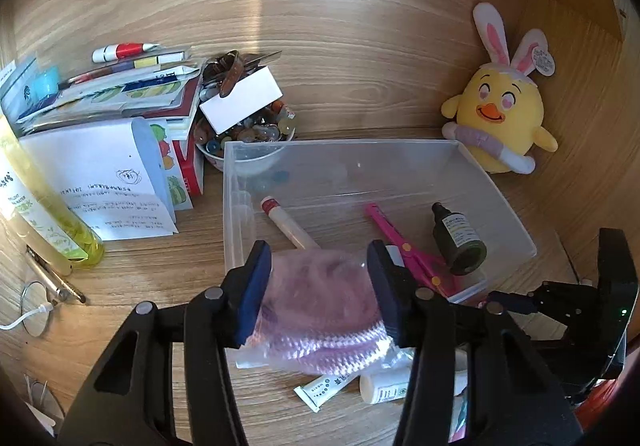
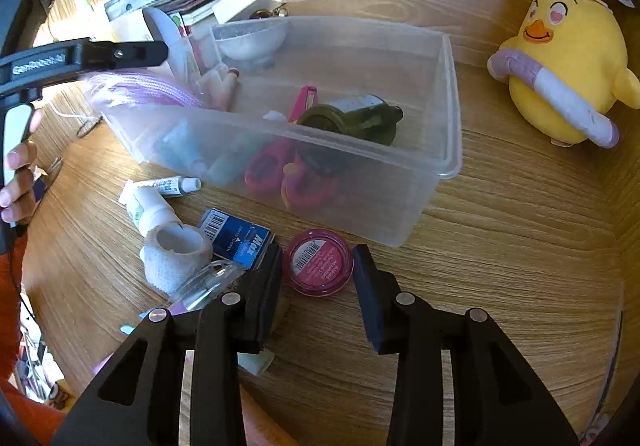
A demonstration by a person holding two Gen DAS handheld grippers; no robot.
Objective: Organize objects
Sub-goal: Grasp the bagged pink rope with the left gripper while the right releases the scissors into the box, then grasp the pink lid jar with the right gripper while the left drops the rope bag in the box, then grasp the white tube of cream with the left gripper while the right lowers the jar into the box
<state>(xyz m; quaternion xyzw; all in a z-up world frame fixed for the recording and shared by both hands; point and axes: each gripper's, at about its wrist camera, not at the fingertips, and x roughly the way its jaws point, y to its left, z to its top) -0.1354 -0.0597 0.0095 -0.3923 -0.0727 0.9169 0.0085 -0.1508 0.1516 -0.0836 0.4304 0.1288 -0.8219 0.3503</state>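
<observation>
A clear plastic bin (image 1: 496, 190) stands on the wooden desk and holds a dark green bottle (image 1: 460, 242), pink scissors (image 1: 404, 246) and a red-capped tube (image 1: 286, 222). My left gripper (image 1: 320, 286) is shut on a clear bag of pink cord (image 1: 320, 306) and holds it over the bin's near left edge; it also shows in the right wrist view (image 2: 140, 90). My right gripper (image 2: 318, 282) is open around a round pink jar (image 2: 318, 262) lying on the desk in front of the bin (image 2: 448, 94); whether the pads touch it I cannot tell.
A bandage roll (image 2: 176, 254), a blue Max box (image 2: 238, 238) and small white tubes (image 2: 160, 190) lie left of the jar. A yellow chick plush (image 2: 568, 66) sits at the right. Books, papers, a bead bowl (image 1: 248, 134) and a yellow bottle (image 1: 44, 214) crowd the left.
</observation>
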